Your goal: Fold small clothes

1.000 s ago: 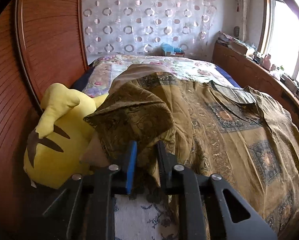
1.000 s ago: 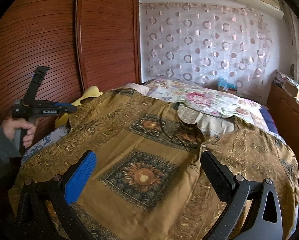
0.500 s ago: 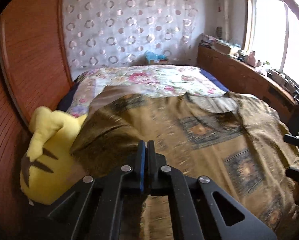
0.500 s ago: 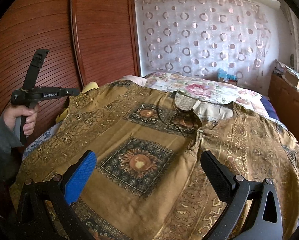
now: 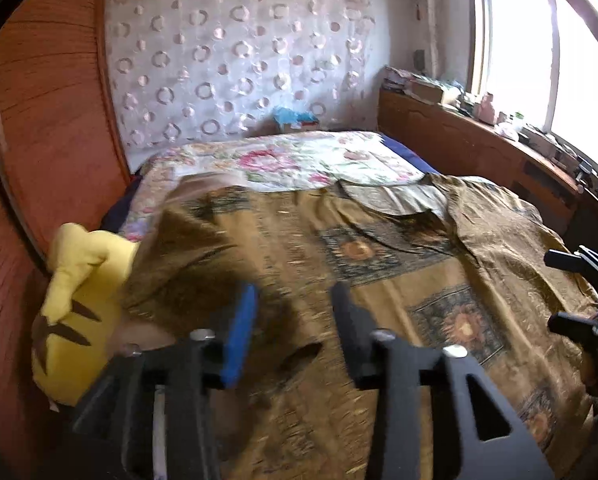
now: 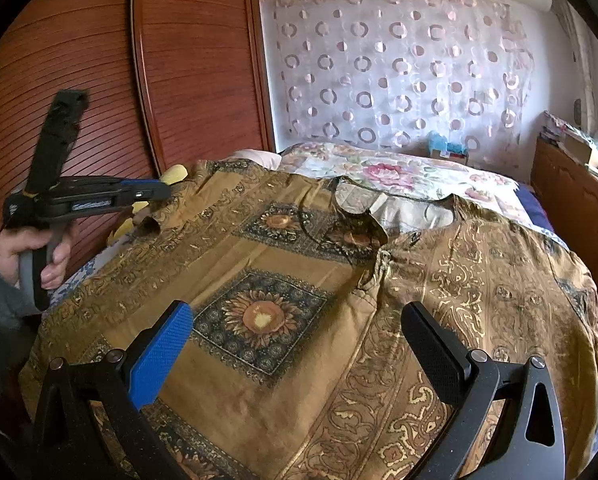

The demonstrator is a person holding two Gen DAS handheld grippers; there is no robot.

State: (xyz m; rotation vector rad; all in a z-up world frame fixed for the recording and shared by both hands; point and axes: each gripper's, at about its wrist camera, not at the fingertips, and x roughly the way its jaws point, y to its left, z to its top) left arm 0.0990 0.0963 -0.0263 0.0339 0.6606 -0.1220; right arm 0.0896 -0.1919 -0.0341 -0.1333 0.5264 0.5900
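A brown-and-gold patterned fabric shirt lies spread across the floral-quilted bed, both the left gripper and right gripper spread apart, empty, above it.

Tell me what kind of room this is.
Most likely a bedroom in a home. A bed with a floral bedspread holds the spread-out golden patterned shirt, a yellow plush toy lies beside it, and a wooden wardrobe stands along the wall.

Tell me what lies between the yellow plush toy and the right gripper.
In the left wrist view, only the brown patterned shirt spreads between the yellow plush toy and the right gripper.
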